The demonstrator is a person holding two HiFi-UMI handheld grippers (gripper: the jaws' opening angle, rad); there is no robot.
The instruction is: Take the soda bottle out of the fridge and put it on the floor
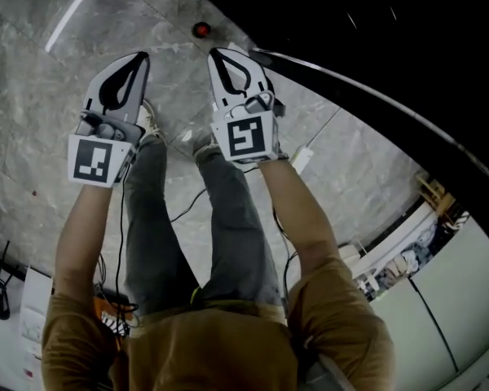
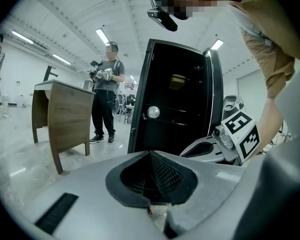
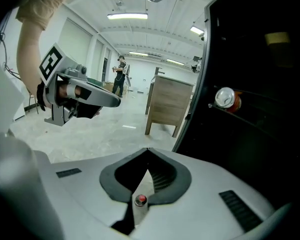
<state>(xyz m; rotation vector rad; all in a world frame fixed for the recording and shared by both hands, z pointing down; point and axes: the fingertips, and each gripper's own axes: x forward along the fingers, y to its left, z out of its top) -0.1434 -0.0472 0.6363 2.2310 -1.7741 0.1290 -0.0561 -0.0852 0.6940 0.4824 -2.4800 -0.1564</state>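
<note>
Both claws are held out over the grey marbled floor (image 1: 33, 72), side by side and apart. The left claw (image 1: 141, 57) has its tips pressed together with nothing between them. The right claw (image 1: 216, 54) is closed the same way, tip to tip and empty. The soda bottle (image 1: 201, 29), dark with a round red cap, stands on the floor beyond the tips of both claws and roughly between them. It is well below them and touched by neither (from the right gripper view its red cap (image 3: 140, 199) peeps through the slot under the closed jaws). To the right of the right claw and ahead of it is the tall black fridge (image 1: 375, 31), with its dark inside showing. On a shelf rail there, above and to the right of the right claw's tips, sits a silver-topped red drinks can (image 3: 226, 98). From the left gripper view, a brown wooden bench (image 2: 65, 114) stands ahead and to the left of the left claw. A standing person in a grey top and dark trousers (image 2: 106, 91) is farther off behind the bench.
</note>
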